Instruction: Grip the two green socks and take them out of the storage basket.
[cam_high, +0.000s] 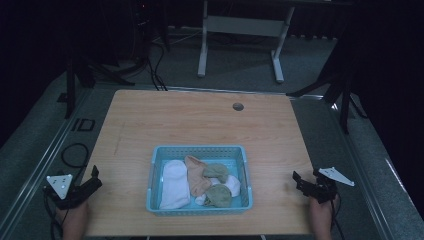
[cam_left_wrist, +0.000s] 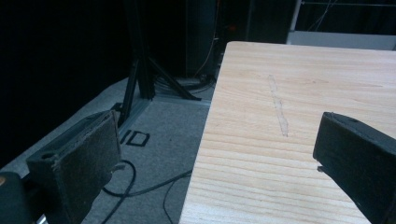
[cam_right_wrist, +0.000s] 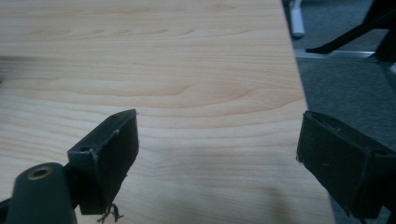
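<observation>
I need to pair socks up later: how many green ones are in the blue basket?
2. One green sock lies right of the middle of the basket; the other green sock lies near the front wall. More may be hidden underneath.

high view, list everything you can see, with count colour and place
basket: 1, light blue, near middle of the table
socks: about 5 in the basket; white at left, peach in the middle, two olive-green and another white at right
table: 1, light wood, centre
cable hole: 1, dark, far right part of the table
desk frame: 1, white, on the floor beyond the table
cables: black, floor at left
left claw: 1, black, near left table edge, open, empty
right claw: 1, black, near right table edge, open, empty
</observation>
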